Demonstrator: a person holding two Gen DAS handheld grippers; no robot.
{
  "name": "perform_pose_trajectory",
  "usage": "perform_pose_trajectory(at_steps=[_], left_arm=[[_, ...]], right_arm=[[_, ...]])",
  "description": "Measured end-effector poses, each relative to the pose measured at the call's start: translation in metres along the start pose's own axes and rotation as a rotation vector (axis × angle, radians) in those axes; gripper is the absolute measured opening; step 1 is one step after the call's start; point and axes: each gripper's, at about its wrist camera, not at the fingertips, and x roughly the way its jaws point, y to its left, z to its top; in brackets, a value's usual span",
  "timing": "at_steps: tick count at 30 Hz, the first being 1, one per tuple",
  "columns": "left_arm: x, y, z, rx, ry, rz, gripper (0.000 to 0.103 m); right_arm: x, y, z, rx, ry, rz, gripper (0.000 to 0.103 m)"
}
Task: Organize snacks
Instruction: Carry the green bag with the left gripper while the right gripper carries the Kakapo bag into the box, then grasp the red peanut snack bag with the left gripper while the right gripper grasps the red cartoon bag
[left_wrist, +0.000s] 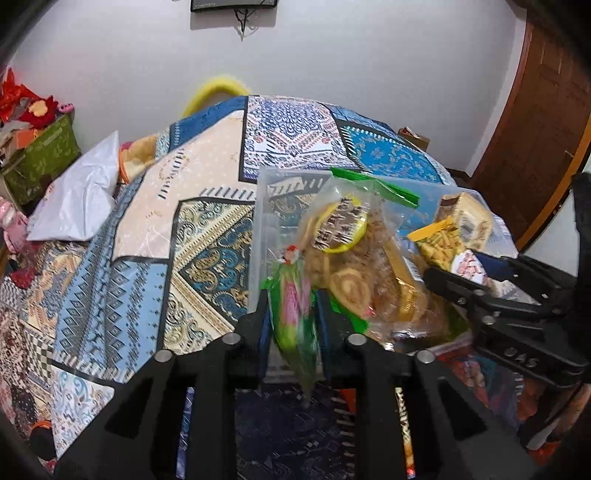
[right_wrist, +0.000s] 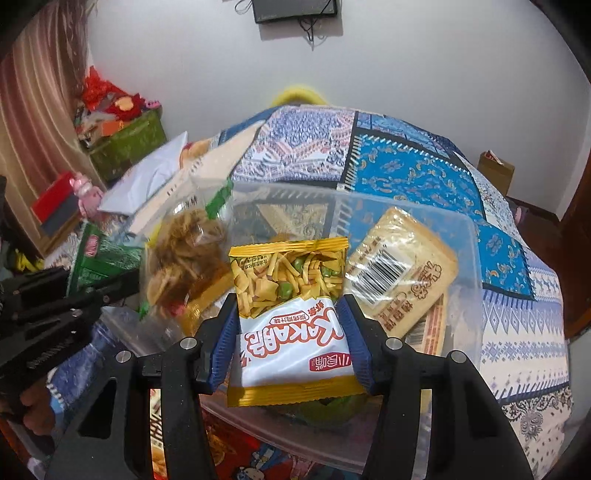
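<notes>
Both grippers, left (left_wrist: 291, 310) and right (right_wrist: 288, 325), jaws clamped.

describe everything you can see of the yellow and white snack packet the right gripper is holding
The yellow and white snack packet is a flat, glossy plastic pouch with crimped yellow seals at both ends. Its clear window shows yellow sticks and green peas; the white half carries red lettering, upside down here. The right gripper clamps its sides between blue pads, holding it above the clear plastic bin.
</notes>
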Motion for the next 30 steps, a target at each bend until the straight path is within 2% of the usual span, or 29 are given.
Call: perform_pose_trajectory(at_steps=[2,8,10,18,21,22,30], left_arm=[[-0.003,-0.001,-0.001,-0.007,0.011,-0.019,0.038],[-0.019,-0.010,-0.006,0.001,0.003,-0.034,0.055],[-0.028,-0.013,-0.007,0.012,-0.013,-0.030,0.056],[-0.064,-0.018,-0.011,0.033,-0.055,-0.042,0.058],[-0.080,-0.020,-0.018,0.050,-0.072,-0.046,0.061],[-0.083,-0.020,-0.020,0.055,-0.074,-0.046,0.061],[-0.094,-0.018,-0.049,0.083,-0.043,-0.041,0.064]], right_arm=[[0.000,-0.001,-0.002,0.003,0.016,0.002,0.051],[-0.009,-0.003,-0.007,0.000,0.031,-0.011,0.056],[-0.015,-0.003,-0.008,0.000,0.022,-0.017,0.062],[-0.050,-0.002,-0.010,0.015,-0.021,0.001,0.064],[-0.062,0.004,-0.015,0.025,-0.043,0.005,0.077],[-0.066,0.006,-0.018,0.026,-0.052,0.006,0.079],[-0.061,0.023,-0.042,0.010,-0.001,0.016,0.079]])
